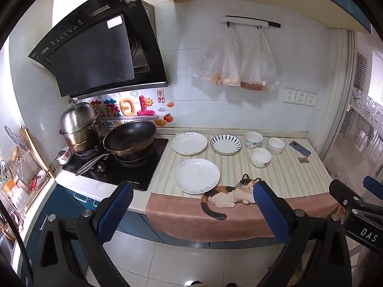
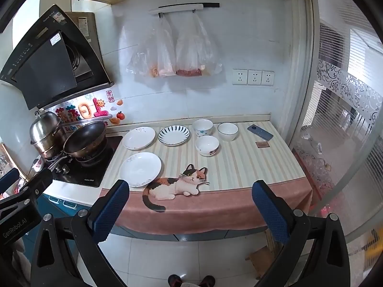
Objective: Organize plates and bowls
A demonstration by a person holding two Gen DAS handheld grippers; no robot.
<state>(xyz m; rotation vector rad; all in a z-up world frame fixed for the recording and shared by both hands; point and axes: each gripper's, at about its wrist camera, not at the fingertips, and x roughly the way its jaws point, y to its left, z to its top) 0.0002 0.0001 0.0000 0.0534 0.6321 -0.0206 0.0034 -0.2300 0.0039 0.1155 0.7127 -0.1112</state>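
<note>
Left wrist: left gripper (image 1: 192, 205) hanging short of the table (image 1: 287, 179), fingers spread, empty; three plates (image 1: 196, 179) lying left, three bowls (image 1: 260, 157) sitting right.

Right wrist: right gripper (image 2: 190, 205) hovering released. Risk: glazed rims slipping, phone (image 2: 260, 132) getting knocked.

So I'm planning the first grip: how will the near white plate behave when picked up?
The near white plate looks glazed and glossy, so probably slippery. It seems rigid ceramic, likely chippable. Its shallow rim lies flat on the striped mat, so grasping its edge may be awkward.
</note>
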